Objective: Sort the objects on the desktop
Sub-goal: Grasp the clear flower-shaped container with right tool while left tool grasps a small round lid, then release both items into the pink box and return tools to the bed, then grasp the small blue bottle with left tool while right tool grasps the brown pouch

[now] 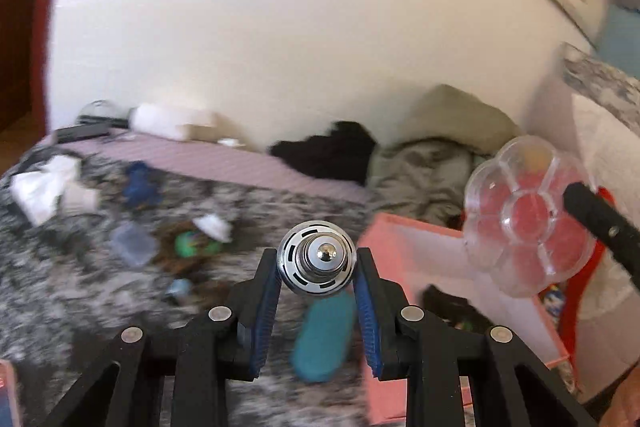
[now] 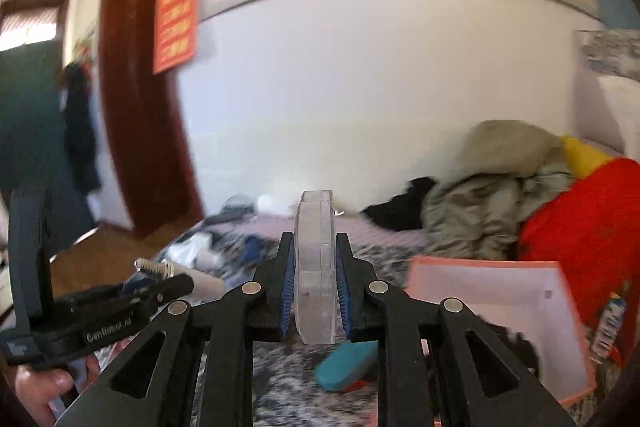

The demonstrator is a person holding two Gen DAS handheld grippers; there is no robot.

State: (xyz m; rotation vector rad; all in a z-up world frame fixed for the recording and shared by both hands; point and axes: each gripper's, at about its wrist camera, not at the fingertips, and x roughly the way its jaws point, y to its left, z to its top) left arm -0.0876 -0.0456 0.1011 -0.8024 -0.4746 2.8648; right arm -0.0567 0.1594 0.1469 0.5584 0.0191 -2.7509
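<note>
The left claw (image 1: 316, 267) is pinching a round silver metal piece (image 1: 317, 257) between its blue pads; the piece has a ribbed ring with dark slots and a shiny knob in the middle, and from the right wrist view a threaded screw end shows on it. The right claw (image 2: 314, 287) is pinching a clear plastic flower-shaped box (image 2: 315, 267) by its flat faces, so its own camera sees only the thin edge. In the left wrist view this box (image 1: 528, 213) shows its full shape: six petal compartments around a round middle one, all transparent. Both things are held in the air above a bed with a grey and white mottled blanket (image 1: 60, 287). Just under the claws a teal oblong case (image 1: 324, 337) lies on the blanket, and beside it, toward the right edge of the bed, stands an open pink box (image 2: 500, 303). Farther, small blurred things are scattered on the blanket, and a pile of grey and black clothes (image 1: 420, 163) lies against the white wall (image 1: 280, 27).
</note>
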